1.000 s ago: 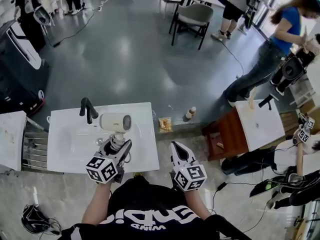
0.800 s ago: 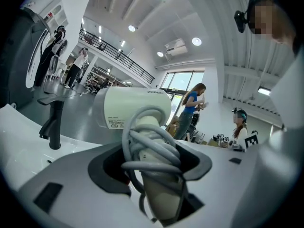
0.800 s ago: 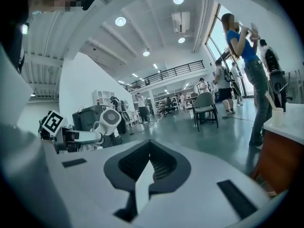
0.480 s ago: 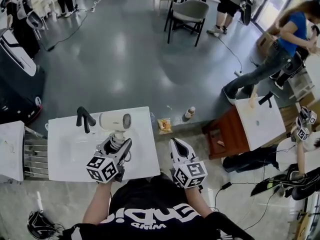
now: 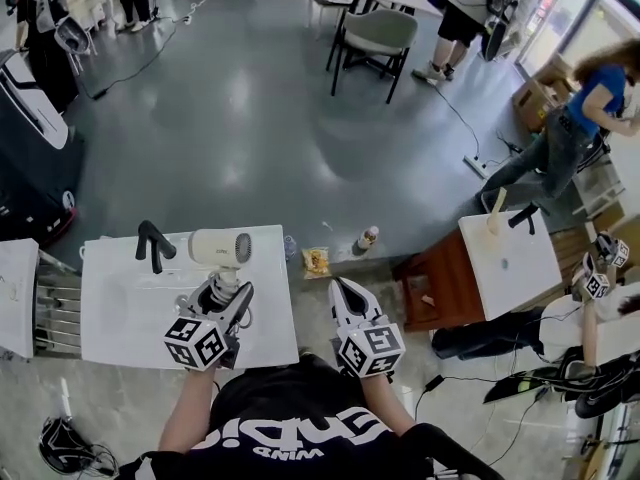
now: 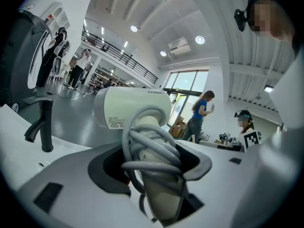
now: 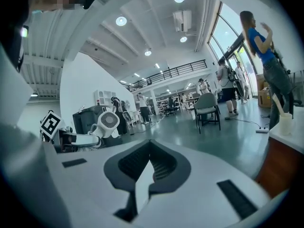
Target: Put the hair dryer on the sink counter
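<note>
Hair dryer (image 5: 220, 248): rigid plastic, likely light, top-heavy. Cord-wrapped handle (image 6: 159, 184) clamped in left claw (image 5: 228, 290), barrel above it; bench (image 5: 120, 318) beneath. Best held at the handle. Right claw (image 5: 340, 293): closed, empty.

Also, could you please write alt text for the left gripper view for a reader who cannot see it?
The left gripper has its jaws closed on the handle of a white hair dryer, its grey cord wound around that handle. A black faucet stands at left on the white sink counter.
</note>
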Demonstrator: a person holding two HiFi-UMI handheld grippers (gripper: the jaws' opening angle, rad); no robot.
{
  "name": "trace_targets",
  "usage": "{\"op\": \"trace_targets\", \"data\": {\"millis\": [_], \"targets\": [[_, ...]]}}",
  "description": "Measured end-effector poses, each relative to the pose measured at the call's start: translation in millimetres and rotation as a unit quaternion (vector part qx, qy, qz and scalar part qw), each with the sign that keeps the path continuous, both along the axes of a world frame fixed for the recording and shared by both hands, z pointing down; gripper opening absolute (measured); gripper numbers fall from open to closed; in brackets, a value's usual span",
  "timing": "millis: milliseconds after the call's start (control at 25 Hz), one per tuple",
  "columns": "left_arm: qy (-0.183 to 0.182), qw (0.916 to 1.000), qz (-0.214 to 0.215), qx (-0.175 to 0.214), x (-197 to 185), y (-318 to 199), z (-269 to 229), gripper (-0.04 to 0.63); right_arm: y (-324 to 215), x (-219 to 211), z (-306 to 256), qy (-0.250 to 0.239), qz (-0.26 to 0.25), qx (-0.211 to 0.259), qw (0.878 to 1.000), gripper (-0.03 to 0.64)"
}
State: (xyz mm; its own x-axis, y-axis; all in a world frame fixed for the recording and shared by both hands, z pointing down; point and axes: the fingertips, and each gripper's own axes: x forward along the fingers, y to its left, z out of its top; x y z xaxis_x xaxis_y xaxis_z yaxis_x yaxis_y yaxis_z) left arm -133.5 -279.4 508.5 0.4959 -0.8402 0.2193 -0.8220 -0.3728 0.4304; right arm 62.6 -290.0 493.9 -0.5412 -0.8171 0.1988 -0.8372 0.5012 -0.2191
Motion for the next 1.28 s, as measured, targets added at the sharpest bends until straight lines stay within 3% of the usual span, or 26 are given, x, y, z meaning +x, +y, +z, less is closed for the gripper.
{"op": "trace_targets", "data": {"millis": [680,1280], "targets": [[-0.003,1.0,-0.006,-0.002,13.9,-17.5,-2.9,0.287,-19.1,12.9,-7.2,-0.008,-0.004,0.005,1.0,0.015],[-0.038,0.9981,-0.021,-0.045,18.4,-35.4,47.1,0.287,-14.1,17.3,-5.3,-0.009,-0.003,-0.001,1.0,0.015]]}}
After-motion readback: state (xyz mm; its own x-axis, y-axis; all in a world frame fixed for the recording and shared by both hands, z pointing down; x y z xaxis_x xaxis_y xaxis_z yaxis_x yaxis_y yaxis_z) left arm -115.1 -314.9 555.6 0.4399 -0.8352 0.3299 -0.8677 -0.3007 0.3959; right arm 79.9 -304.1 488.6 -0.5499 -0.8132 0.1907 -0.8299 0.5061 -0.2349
